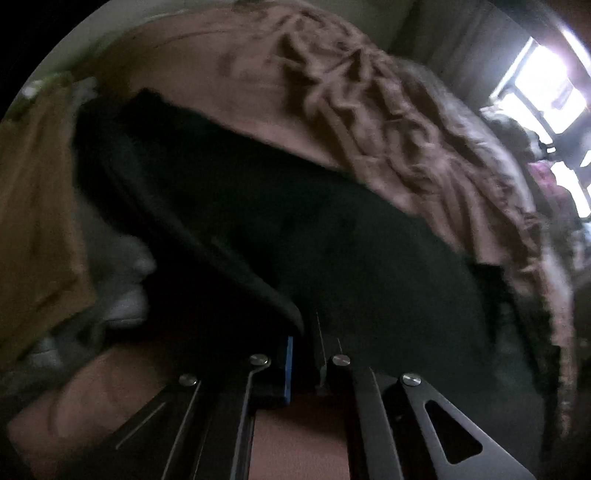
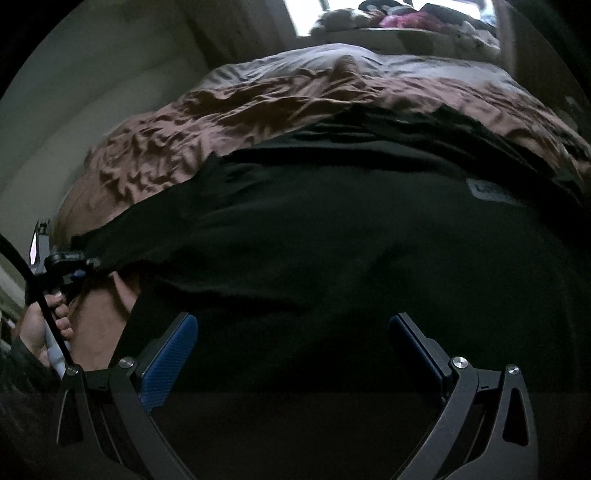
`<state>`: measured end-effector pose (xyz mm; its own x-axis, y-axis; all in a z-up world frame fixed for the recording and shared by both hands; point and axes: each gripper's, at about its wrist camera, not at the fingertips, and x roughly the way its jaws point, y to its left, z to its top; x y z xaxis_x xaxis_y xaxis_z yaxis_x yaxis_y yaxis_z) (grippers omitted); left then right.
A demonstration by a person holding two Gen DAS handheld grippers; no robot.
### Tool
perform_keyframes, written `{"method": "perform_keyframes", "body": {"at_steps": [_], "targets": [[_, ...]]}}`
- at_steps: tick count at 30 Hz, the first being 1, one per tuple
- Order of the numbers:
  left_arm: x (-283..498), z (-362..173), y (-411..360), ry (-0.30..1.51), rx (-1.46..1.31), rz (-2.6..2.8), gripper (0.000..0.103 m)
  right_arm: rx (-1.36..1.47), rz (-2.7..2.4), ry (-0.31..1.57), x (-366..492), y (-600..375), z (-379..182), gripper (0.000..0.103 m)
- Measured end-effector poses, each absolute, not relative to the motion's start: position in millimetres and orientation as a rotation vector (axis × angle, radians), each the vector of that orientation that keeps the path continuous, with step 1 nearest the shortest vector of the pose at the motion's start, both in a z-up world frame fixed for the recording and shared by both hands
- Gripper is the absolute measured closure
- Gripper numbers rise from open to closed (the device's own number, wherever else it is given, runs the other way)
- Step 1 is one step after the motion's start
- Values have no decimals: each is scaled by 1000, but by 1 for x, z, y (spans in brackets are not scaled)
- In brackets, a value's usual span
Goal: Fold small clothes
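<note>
A black garment [image 1: 332, 229] lies spread over a brown crumpled bedsheet [image 1: 332, 92]. In the left wrist view my left gripper [image 1: 308, 347] is shut, and a folded edge of the garment runs down between its fingers. The right wrist view shows the same left gripper [image 2: 79, 264] pinching the garment's [image 2: 332, 229] left corner, with a person's hand [image 2: 40, 325] on its handle. My right gripper [image 2: 291, 332] stands open just above the garment's near edge, nothing between its blue pads [image 2: 170, 358]. A white label [image 2: 487, 190] shows on the cloth at the right.
The brown sheet [image 2: 184, 129] covers the bed beyond the garment. A tan cloth [image 1: 33, 221] and pale grey clothes [image 1: 122, 280] are piled at the left. A bright window [image 1: 546, 85] and a cluttered sill [image 2: 406, 18] lie past the bed's far end.
</note>
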<state>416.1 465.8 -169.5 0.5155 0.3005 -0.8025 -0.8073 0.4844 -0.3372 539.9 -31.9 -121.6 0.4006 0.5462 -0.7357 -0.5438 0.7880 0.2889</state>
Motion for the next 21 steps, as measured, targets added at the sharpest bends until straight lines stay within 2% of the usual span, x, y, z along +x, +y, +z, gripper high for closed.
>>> {"method": "perform_keyframes", "body": {"at_steps": [5, 21], "targets": [[436, -119, 452, 627, -721, 632, 98, 70, 680, 930, 546, -51, -122, 0], [504, -11, 364, 517, -576, 328, 98, 251, 633, 954, 565, -106, -124, 0]]}}
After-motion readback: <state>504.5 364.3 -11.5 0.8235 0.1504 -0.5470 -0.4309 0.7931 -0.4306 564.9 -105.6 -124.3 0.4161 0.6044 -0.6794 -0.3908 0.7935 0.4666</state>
